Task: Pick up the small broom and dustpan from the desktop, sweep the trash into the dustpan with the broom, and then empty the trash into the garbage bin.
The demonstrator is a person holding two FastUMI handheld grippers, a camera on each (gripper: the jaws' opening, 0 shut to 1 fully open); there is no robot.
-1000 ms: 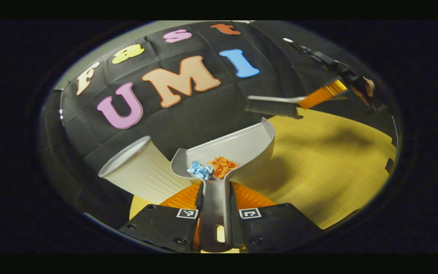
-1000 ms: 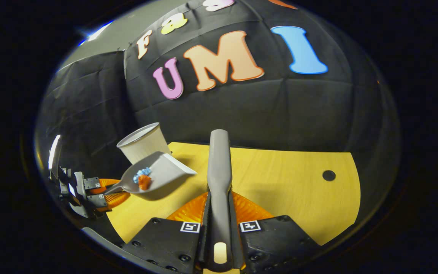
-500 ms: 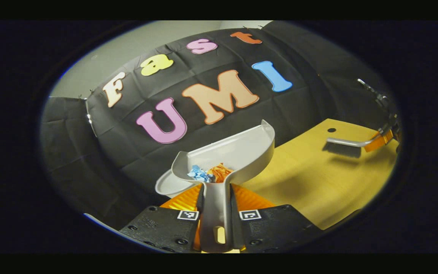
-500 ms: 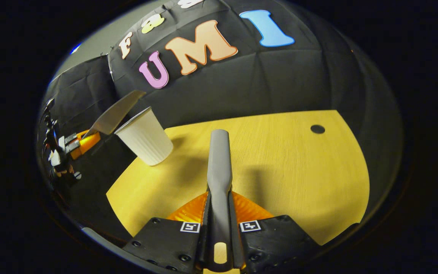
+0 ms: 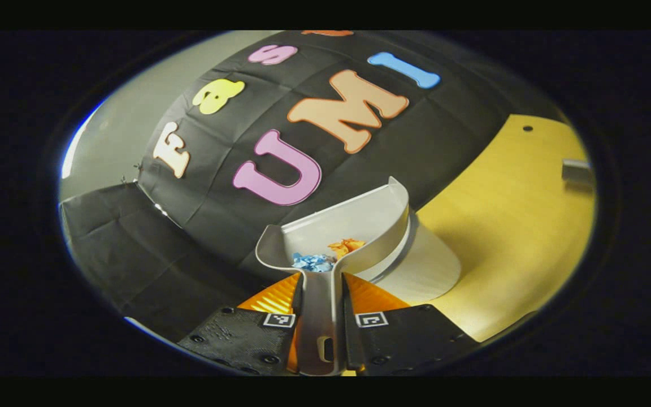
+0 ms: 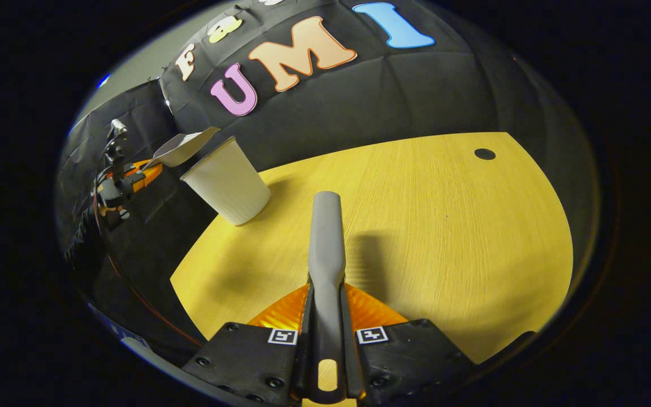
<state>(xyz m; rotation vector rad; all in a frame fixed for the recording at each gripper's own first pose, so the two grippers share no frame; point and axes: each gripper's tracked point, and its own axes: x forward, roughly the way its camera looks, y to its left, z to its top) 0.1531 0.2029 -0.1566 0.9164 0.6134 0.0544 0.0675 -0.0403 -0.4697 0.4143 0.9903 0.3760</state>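
Over the bin: the left gripper (image 5: 320, 333) holds the grey dustpan (image 5: 354, 223) by its handle, lifted above the white cup-shaped garbage bin (image 5: 427, 265), which stands at the far left corner of the yellow surface (image 5: 506, 198).
Left fingers: closed on the dustpan handle from both sides.
Trash: a blue paper scrap (image 5: 311, 262) and an orange paper scrap (image 5: 347, 246) lie at the back of the pan, near the handle; nothing has been tipped out yet.
Right fingers: the right gripper (image 6: 325, 345) is clamped on the grey broom (image 6: 326, 249), held low over the middle of the surface, well apart from the bin.
Seen from the right: the dustpan's lip (image 6: 181, 148) points toward the bin's rim (image 6: 209, 155).
Stage: judged to be just before emptying.
Risk: the bin's mouth is narrow and the pan wide, so a quick or off-centre tilt could drop scraps onto the surface, or off its edge.
Second risk: the pan's lip could knock the light bin over.
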